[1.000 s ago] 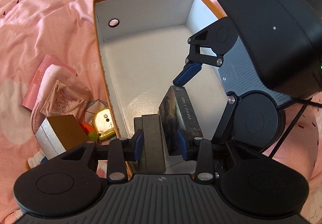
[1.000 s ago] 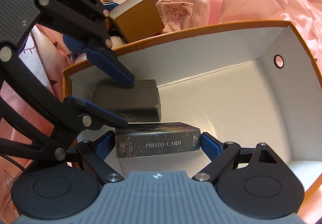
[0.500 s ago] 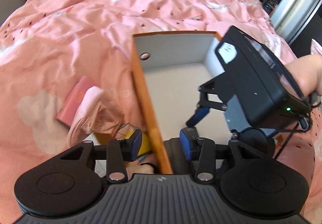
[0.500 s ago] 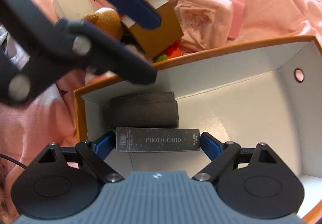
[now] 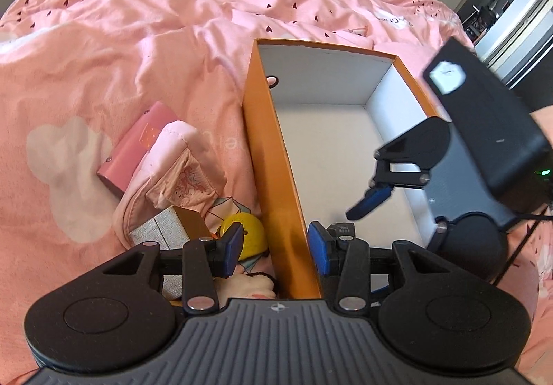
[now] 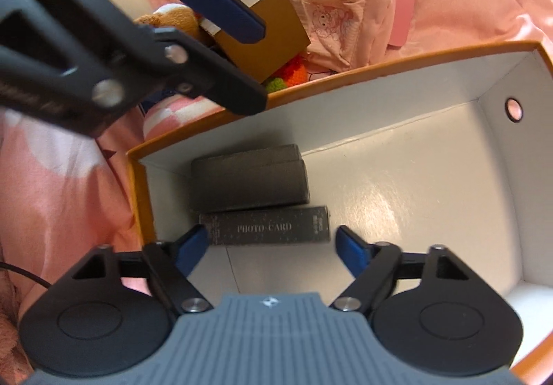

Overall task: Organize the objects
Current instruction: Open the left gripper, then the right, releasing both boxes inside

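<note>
Objects are partly sorted: 2 dark boxes already sit inside the orange box (image 6: 380, 74), the grey case (image 6: 249, 177) against its near corner and the photo-card box (image 6: 269, 226) lying flat just beside it. Your right tongs (image 6: 271, 243) are spread apart around that card box, gripping nothing. Your left tongs (image 5: 274, 246) are also apart and empty, straddling the orange box's side wall. Left to do, by my judgement: the gold box (image 5: 162, 226), yellow toy (image 5: 247, 234), pink pouch (image 5: 176, 170) and pink booklet (image 5: 134, 146) piled outside that wall on the bed (image 5: 138, 39).
</note>
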{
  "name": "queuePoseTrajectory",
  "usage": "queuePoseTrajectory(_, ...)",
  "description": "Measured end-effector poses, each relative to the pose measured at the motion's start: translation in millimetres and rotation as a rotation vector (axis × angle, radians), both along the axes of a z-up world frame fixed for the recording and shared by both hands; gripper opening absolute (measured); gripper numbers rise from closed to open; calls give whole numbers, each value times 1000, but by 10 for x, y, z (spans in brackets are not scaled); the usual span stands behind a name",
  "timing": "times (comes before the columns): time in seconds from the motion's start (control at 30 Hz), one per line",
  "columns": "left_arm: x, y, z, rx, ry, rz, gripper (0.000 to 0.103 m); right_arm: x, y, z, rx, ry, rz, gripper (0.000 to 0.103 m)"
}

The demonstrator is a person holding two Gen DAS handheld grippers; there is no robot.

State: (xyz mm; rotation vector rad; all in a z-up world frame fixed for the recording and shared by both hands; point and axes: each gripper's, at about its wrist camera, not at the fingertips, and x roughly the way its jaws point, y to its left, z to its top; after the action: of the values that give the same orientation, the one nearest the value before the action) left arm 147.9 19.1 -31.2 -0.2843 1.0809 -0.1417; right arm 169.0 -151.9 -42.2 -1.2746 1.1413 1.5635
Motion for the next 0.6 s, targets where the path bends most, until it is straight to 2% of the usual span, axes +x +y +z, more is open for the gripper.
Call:
queuePoseTrajectory(0.13,8,42,-20,-25,-16,9,49,37,-133,84,-14,-37,-22,64)
queuePoseTrajectory(0.2,14,69,-23,-34,-24,21,49,56,-186,75,-23,-63,-34,49)
queuePoseTrajectory(0.23,21,86,-28,-43,-24,29,49,48,-207,33,-30,-93,-31,47)
queuePoseTrajectory(0.3,36,122,-39,-57,-19,48,49,6,-237,-97,-38,-154,-5,35)
queuePoseTrajectory(0.43,33,167,-43,-56,-21,64,49,-157,-288,-361,-40,-243,109,32)
queuePoseTrajectory(0.6,46,208,-79,-56,-11,75,49,-397,-367,-426,6,-229,251,32)
